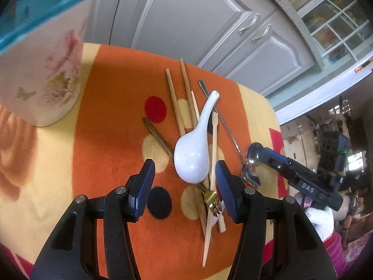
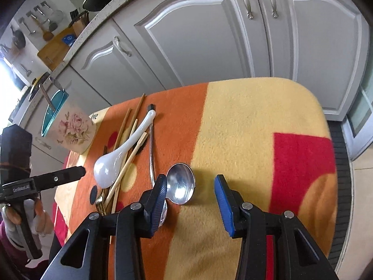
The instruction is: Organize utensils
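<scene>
My left claw (image 1: 185,182) stands wide with nothing between its blue pads, hanging over the bowl of the white ceramic spoon (image 1: 193,154). That spoon lies on top of a heap of wooden chopsticks (image 1: 174,102) in the orange stripe of the blanket-covered desk (image 1: 112,107), with a gold fork (image 1: 212,201) poking out under it, tines towards me. My right claw (image 2: 192,199) is also parted and grips nothing; its left pad (image 2: 159,200) sits over one steel spoon's bowl, while a second steel spoon (image 2: 181,183) lies face-up just inside the gap (the metal glare makes the edges hard to read). A long steel handle (image 2: 152,149) runs away from me beside the heap. The floral utensil holder (image 2: 74,128) with its teal rim stands at the far left of the desk, well apart from the pile.
</scene>
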Motion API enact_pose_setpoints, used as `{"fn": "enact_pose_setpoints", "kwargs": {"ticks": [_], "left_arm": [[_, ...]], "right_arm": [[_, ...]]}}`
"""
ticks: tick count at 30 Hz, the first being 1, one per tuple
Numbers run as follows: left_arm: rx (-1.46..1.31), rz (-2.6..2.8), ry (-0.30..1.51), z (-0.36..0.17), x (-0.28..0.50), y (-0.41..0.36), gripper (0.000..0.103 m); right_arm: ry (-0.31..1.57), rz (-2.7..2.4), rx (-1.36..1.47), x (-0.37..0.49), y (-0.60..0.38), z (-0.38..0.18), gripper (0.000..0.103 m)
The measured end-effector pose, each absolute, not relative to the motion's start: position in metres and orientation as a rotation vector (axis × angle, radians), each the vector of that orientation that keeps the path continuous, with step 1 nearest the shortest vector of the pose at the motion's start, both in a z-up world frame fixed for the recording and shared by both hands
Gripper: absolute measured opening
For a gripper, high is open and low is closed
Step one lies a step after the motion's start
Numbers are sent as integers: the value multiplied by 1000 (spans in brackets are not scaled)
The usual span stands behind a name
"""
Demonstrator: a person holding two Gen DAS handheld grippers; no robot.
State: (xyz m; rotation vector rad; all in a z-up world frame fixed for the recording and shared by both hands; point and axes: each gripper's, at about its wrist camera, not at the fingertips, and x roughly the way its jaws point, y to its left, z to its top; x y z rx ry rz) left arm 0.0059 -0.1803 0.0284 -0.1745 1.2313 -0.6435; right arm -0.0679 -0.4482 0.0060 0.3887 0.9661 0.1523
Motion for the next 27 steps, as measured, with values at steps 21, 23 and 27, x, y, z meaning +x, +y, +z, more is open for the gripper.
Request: {"fn": "enact_pose_setpoints", "kwargs": {"ticks": [21,23,27], "left_arm": [[-193,-650,1248,13,8,-191,23],[-206,-670,1236,22,6,-187,15],[-150,-683,1185,45,0,-181,3]], "right_arm": [[935,229,388,-60,-442,-2,14],[941,222,399,-62,-443,-2,6],[935,225,352,-68,-434,9,5]]}}
